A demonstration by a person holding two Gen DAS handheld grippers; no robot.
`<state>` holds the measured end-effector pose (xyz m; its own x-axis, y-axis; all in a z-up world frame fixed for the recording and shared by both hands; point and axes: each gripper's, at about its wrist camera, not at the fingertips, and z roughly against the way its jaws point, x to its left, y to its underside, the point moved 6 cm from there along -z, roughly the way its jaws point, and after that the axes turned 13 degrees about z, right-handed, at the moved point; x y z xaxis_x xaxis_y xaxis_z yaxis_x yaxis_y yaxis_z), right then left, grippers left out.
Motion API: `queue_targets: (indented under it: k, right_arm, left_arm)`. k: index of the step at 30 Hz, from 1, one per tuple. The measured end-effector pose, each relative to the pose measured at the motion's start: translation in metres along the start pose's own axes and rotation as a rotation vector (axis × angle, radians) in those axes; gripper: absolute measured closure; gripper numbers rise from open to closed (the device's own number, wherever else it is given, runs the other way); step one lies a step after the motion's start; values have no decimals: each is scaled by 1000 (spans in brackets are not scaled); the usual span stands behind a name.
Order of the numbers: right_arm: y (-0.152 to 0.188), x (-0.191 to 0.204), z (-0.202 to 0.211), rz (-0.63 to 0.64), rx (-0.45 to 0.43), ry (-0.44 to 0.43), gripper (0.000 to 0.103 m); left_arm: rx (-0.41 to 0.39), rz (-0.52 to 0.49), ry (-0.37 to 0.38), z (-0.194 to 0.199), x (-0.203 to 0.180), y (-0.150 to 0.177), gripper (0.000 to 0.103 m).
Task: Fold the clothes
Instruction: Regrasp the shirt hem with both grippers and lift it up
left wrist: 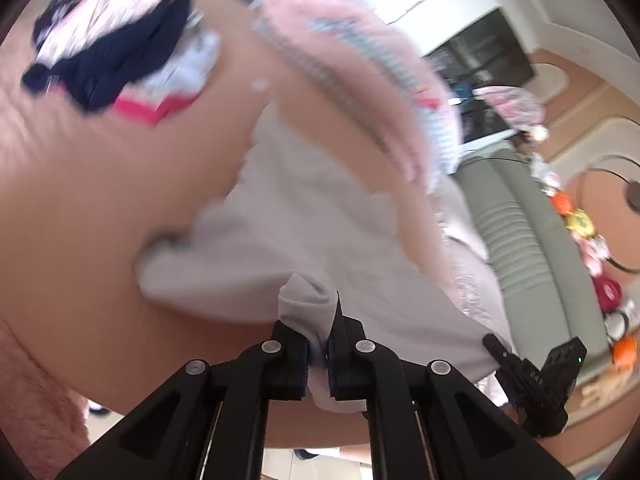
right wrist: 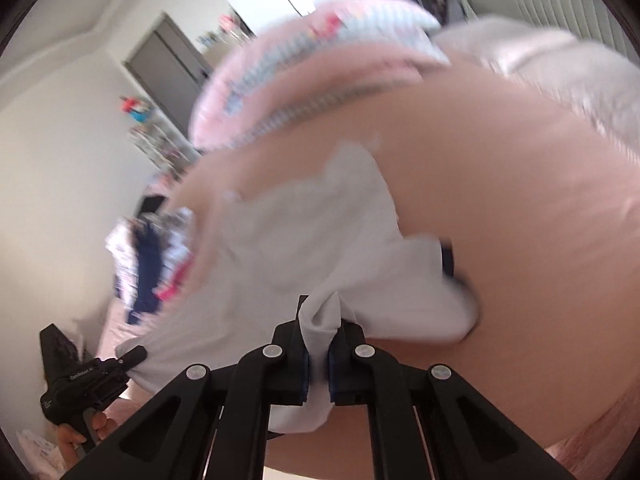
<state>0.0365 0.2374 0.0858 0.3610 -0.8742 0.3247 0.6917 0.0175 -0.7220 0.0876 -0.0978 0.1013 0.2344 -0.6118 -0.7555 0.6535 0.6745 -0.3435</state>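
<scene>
Pinching one bunched edge of the white garment (left wrist: 280, 240) in the closed left tongs (left wrist: 318, 354), another in the closed right tongs (right wrist: 318, 354); draping over the pink bed (left wrist: 80, 200), before a pink striped blanket (left wrist: 360, 60) and clothes pile (left wrist: 120, 52).

Matte black hand-held gripper (left wrist: 318, 354) linkages with round silver pivot screws, blue pads (left wrist: 306, 364), bare-skinned hand (right wrist: 82, 436).

A white garment (left wrist: 280, 240) hangs stretched and blurred above the pink bed, bunched at two pinched corners.
</scene>
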Motion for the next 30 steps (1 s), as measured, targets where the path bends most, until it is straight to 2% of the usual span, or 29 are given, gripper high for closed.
queue_targets:
  k: [4,8,10,12,13,15,17,19,20,22,24,26,28,30]
  right_arm:
    - [-10,14,44,51,-59,-25,98]
    - [-4,19,82,21,-90,-77,99]
    - [-2,26,83,1,-103,-73,98]
    - [3,26,75,-7,-80,-33,98]
    - [9,19,66,-8,-38,8,98]
    - [20,2,30,-32,69,59,98]
    - [13,-18,-13,-49,126,72,98]
    - [-20,-30,-47,-44,132,85,98]
    - [-45,-31,-56,-37,117,89,98]
    - [-110,-22,-47,-24,39,78,99]
    - [-187,2,-8,13,-96,46,99]
    - [-260,25,32,49,-227,16,99]
    - [-305,48,78,88,-334,-12,99]
    - [-331,68,123,125,-419,-32,99]
  left_arm:
    - [-35,-50,70,43,-21,0,98]
    - [-29,-7,106,63,-19,7,98]
    - [-22,-5,78,58,-18,9,98]
    - [15,25,14,38,-2,9,98]
    - [46,50,-15,23,8,8,98]
    - [112,64,-78,-20,23,-5,98]
    - [157,51,-144,-63,28,-26,98]
    - [149,8,-170,-88,3,-66,98]
    - [115,-33,-144,-85,-28,-90,98]
    - [27,-127,-69,-70,-100,-143,98]
    - [-93,-234,9,-31,-177,-186,98]
    - [-187,-298,79,14,-234,-212,98]
    - [-271,-361,127,58,-281,-230,98]
    - [-335,-428,128,94,-303,-229,98]
